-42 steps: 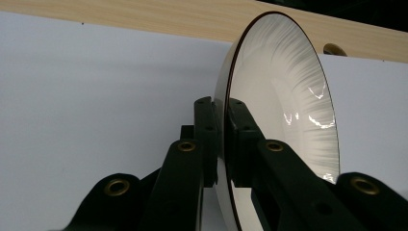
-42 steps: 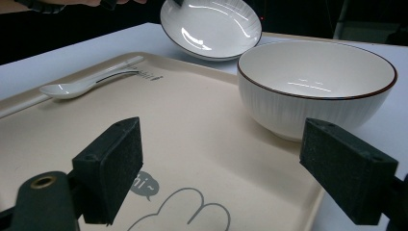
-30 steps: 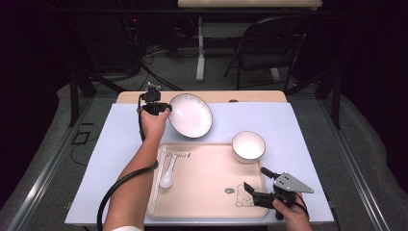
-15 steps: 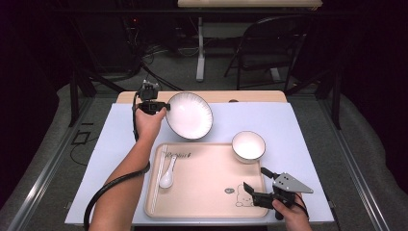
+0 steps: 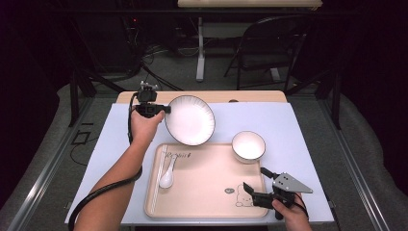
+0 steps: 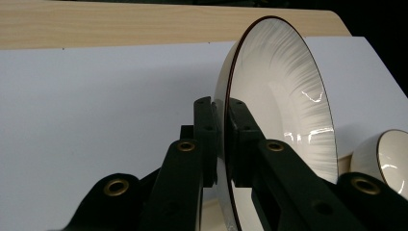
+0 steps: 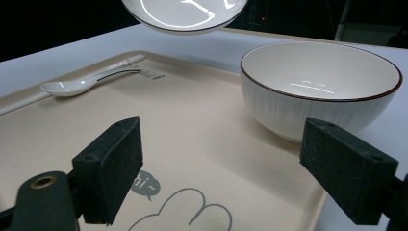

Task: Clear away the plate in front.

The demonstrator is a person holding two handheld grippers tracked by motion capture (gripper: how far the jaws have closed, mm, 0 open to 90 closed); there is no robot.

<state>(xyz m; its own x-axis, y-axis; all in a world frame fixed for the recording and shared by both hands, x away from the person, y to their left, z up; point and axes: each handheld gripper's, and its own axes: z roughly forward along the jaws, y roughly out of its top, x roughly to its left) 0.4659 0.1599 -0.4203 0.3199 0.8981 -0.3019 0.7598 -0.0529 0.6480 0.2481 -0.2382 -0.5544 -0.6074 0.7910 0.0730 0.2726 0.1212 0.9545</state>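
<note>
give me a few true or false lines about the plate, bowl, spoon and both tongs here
1. The left tongs are clamped on the rim of the plate. True.
2. The plate lies flat on the tray. False: it is held up, tilted, above the tray's far edge.
3. The spoon lies on the tray. True.
4. The right tongs grip the bowl. False: they are open and empty, short of the bowl.
5. The bowl holds soup. False: it is empty.

bare tray (image 5: 207,192) middle, bowl (image 5: 248,146) alongside
</note>
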